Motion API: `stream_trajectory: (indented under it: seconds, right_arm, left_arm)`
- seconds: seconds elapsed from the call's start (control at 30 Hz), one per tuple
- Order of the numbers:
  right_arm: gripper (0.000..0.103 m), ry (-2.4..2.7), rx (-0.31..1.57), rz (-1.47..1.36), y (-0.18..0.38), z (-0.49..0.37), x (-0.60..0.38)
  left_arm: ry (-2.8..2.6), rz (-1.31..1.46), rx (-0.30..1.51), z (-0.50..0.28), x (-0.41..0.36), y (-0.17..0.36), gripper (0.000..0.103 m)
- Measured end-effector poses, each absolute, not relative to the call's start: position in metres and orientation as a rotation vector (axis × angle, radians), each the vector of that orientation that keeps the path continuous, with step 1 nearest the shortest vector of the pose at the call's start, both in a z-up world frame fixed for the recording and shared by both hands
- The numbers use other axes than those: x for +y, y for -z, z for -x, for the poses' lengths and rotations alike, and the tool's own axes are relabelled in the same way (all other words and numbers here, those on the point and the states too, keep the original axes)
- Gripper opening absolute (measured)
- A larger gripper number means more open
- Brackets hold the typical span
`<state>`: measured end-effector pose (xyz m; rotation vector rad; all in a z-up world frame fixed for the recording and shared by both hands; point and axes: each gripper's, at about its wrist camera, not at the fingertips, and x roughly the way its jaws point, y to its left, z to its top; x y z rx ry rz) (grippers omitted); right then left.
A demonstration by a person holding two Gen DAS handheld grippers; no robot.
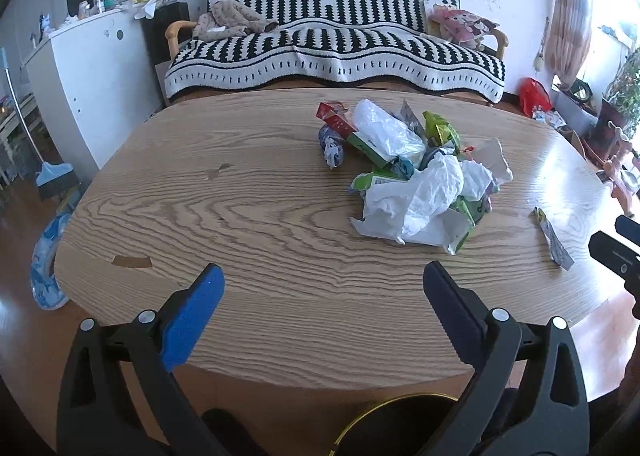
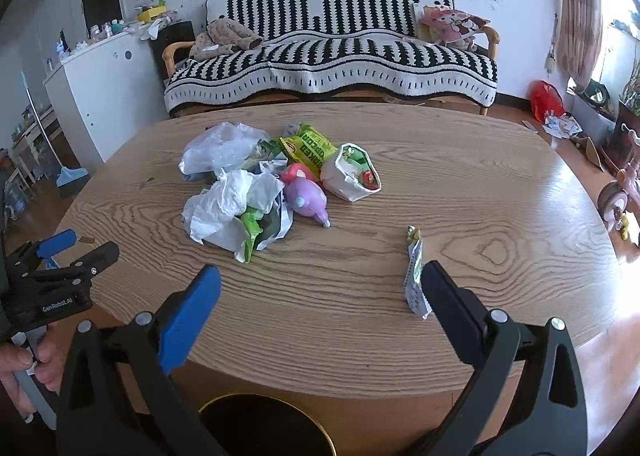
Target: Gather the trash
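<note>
Behind the wooden desk (image 1: 248, 216) a sofa (image 1: 336, 56) under a black-and-white striped throw stands against the white wall, with a white cabinet (image 1: 92, 72) to its left and a red bag (image 1: 534, 96) on the floor to its right.

On the desk lies a heap of trash (image 1: 412, 176): crumpled white plastic bags, green snack wrappers and a red carton. From the right wrist view the same heap (image 2: 256, 184) also shows a purple toy-like piece (image 2: 306, 200) and an opened white pouch (image 2: 352, 172) at its right side. Apart from the heap, a single flattened wrapper (image 2: 416, 276) lies alone nearer the desk's front edge.

The left hand-held gripper (image 1: 322, 284) hovers above the near part of the desk with its jaws spread wide and nothing between them; the heap sits ahead of it and a little to its right, well apart from its tips. The right hand-held gripper (image 2: 320, 284) is likewise spread wide and holds nothing. The lone wrapper lies just beside the inner face of its right finger, perhaps touching it, though the angle does not settle that. The heap lies ahead and to its left.

Below the desk's front edge, between the gripper arms, the gold rim of a dark round bin (image 2: 264, 424) shows. A person's hand (image 2: 24, 368) grips the left tool's handle at the lower left.
</note>
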<state>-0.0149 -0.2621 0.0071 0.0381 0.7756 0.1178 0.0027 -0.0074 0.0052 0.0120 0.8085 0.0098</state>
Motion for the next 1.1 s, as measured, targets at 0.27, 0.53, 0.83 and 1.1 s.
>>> stream_trajectory:
  seconds: [0.27, 0.53, 0.83, 1.1]
  right_arm:
    - [0.097, -0.12, 0.775, -0.042, -0.0057, 0.0147, -0.2644]
    - [0.097, -0.119, 0.775, -0.04, -0.0057, 0.0153, -0.2642]
    - [0.097, -0.118, 0.774, -0.039, -0.0058, 0.0153, -0.2645]
    - [0.097, -0.12, 0.777, -0.039, -0.006, 0.015, -0.2645]
  left_arm:
    - [-0.012, -0.004, 0.814, -0.0029, -0.0043, -0.0071, 0.097]
    - [-0.011, -0.005, 0.814, -0.0036, -0.0044, -0.0066, 0.097]
    - [-0.013, -0.004, 0.818, -0.0046, -0.0056, -0.0035, 0.097]
    - [-0.012, -0.005, 0.819, -0.0048, -0.0057, -0.0028, 0.097]
